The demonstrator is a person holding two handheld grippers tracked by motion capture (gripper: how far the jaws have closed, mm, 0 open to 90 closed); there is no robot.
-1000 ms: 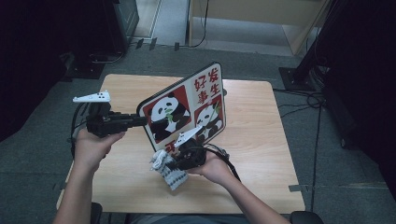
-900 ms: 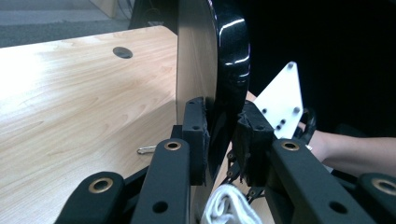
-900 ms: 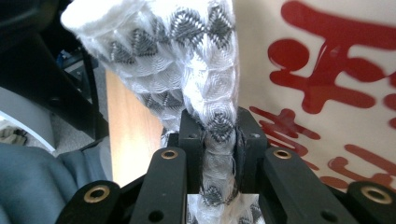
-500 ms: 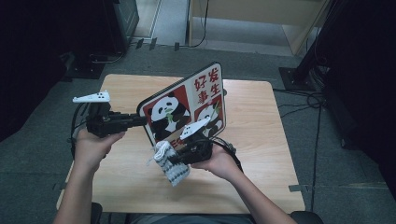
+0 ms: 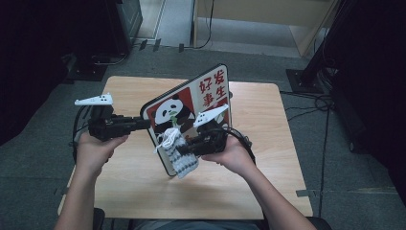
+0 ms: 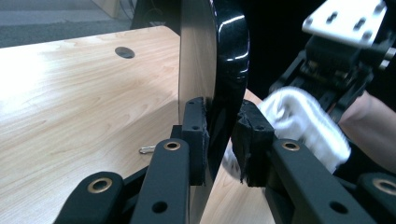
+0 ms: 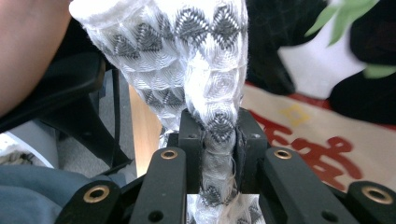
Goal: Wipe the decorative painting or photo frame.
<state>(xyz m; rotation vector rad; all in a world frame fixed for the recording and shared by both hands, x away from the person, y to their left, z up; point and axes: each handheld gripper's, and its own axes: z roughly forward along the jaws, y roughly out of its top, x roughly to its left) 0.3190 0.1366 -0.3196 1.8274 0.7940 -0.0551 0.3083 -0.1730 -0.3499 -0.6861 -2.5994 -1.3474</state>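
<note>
A panda-print board (image 5: 191, 108) with red characters stands tilted on edge above the wooden table (image 5: 268, 158). My left gripper (image 5: 143, 123) is shut on the board's left rim; in the left gripper view its pads (image 6: 196, 135) pinch the board's black edge (image 6: 229, 70). My right gripper (image 5: 184, 149) is shut on a white cloth (image 5: 177, 153) with a grey diamond pattern and holds it against the board's printed face. In the right gripper view the cloth (image 7: 205, 70) bunches up between the pads (image 7: 189, 140), with the board's red print (image 7: 327, 154) behind.
A small metal clip (image 6: 147, 150) lies on the table, and a dark round hole (image 6: 124, 52) sits farther back. Cables (image 5: 311, 108) and a stand base (image 5: 306, 79) are on the grey floor to the right. Dark equipment stands at the back left.
My right gripper has risen with the cloth, sliding it up the board's face. The left gripper and the board have stayed in place.
</note>
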